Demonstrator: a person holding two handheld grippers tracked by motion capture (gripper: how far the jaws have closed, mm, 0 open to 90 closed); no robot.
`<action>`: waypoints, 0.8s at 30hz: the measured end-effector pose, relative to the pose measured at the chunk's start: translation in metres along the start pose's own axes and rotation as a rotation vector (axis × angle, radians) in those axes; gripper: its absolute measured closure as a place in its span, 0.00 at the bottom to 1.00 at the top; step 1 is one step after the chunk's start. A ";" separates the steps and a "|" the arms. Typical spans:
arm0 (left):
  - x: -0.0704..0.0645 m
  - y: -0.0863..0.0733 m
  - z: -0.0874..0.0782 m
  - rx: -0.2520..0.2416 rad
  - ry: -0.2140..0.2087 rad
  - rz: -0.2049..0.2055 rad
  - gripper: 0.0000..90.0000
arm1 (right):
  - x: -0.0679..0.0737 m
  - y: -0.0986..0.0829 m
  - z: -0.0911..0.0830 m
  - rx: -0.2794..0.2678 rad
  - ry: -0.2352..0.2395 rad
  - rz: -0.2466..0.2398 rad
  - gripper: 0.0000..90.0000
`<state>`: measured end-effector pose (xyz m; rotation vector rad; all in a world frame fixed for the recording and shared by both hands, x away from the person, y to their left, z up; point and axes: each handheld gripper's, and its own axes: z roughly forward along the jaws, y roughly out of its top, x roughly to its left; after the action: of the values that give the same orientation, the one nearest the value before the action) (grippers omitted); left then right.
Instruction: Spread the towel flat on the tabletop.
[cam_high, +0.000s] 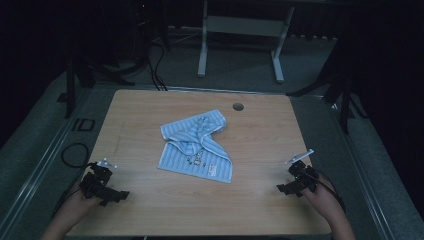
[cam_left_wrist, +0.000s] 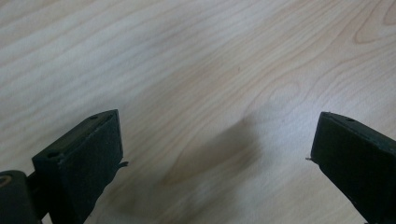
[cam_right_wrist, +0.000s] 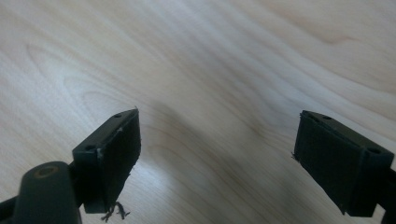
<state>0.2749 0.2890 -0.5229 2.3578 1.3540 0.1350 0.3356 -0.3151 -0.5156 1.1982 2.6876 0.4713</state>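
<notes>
Both grippers (cam_left_wrist: 215, 158) (cam_right_wrist: 217, 154) wide apart, empty.

Lab-like room: lone wooden table (cam_high: 150, 210), dark curtains (cam_high: 30, 50), floor cables (cam_high: 155, 65).

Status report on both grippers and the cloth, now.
Left gripper and right gripper: jaws open, empty. Striped cloth crumpled mid-table, untouched. Nothing between.

high view: above the near edge, facing forward and down, far, whole worktop (cam_high: 260, 200) | left tool (cam_left_wrist: 215, 154) view: close, along its spread jaws at bare wood | right tool (cam_right_wrist: 217, 149) view: same, close | shared: worktop wood
</notes>
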 end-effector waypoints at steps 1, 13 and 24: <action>-0.001 0.003 0.001 0.000 -0.007 0.008 0.02 | 0.002 0.003 0.004 0.016 0.009 -0.015 0.14; -0.021 0.034 0.017 0.019 -0.005 0.094 0.05 | 0.025 0.037 0.019 0.050 0.048 -0.132 0.22; -0.044 0.070 0.033 0.051 -0.026 0.193 0.17 | 0.039 0.078 0.028 0.072 0.023 -0.180 0.38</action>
<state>0.3175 0.2112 -0.5192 2.5206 1.1290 0.1263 0.3716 -0.2312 -0.5159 0.9599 2.8211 0.3668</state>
